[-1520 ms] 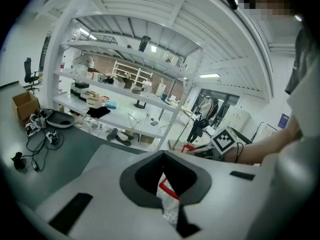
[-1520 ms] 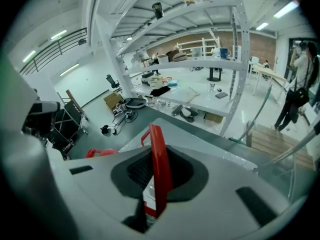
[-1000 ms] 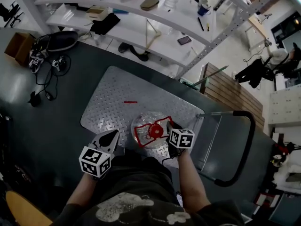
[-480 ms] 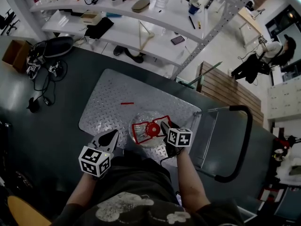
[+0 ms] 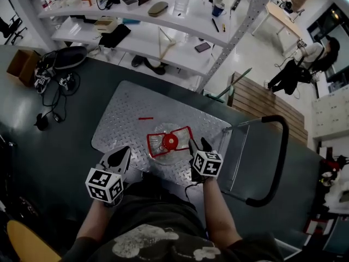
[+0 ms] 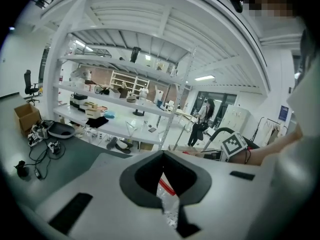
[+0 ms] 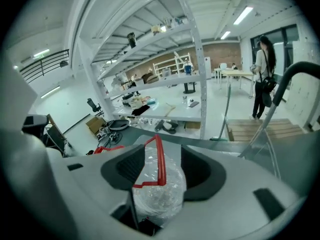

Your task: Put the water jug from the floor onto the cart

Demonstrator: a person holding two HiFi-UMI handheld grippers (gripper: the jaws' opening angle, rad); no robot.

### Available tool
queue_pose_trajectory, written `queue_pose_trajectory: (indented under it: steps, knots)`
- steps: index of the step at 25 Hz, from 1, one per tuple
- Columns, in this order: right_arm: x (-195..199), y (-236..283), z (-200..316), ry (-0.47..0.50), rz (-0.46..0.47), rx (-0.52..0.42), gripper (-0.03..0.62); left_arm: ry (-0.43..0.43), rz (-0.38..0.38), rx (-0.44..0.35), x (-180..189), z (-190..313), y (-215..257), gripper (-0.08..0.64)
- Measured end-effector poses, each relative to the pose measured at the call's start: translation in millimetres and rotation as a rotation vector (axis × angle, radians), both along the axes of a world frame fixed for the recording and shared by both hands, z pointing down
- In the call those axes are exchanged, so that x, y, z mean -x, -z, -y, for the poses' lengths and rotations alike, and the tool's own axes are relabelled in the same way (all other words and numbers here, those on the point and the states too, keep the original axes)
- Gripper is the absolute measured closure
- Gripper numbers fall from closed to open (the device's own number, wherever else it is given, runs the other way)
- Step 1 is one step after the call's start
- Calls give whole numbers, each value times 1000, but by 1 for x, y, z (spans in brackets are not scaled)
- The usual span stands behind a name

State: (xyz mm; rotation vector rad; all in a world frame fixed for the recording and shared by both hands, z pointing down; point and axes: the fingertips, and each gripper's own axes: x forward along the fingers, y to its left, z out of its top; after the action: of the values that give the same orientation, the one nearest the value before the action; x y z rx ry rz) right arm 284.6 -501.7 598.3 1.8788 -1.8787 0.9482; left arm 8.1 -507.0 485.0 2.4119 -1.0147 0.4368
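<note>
Right gripper (image 5: 198, 146): jaws have just been opening and now stand wide apart, pads clear of the red handle (image 7: 161, 161) between them. Left gripper (image 5: 121, 156): jaws together, empty, near the water jug (image 5: 163, 134). Jug stands upright on the cart (image 5: 128, 111) deck, towards its near edge.

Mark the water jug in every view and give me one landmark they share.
Head view: water jug at picture centre, standing on the cart deck.
Left gripper view: only a sliver of it, low centre.
Right gripper view: large, low centre, red handle up.
Shared landmark: the white shelving rack beyond the cart.
</note>
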Motion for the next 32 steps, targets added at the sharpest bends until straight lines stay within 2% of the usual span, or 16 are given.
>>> queue_pose_trajectory:
  steps: [4, 12, 18, 24, 32]
  knots:
    - [-15, 33, -32, -29, 13, -95, 396, 44, 6, -36, -5, -28, 18, 552]
    - [-12, 86, -100, 36, 100, -252, 396, 116, -3, -36, -8, -124, 34, 552]
    - [-10, 101, -135, 27, 154, -264, 396, 127, -17, -35, -17, -164, 44, 552]
    - [1, 106, -151, 35, 173, -258, 397, 128, -45, -29, -11, -185, 44, 552]
    - [59, 121, -203, 83, 178, -302, 397, 135, -93, -59, 30, -245, 47, 552]
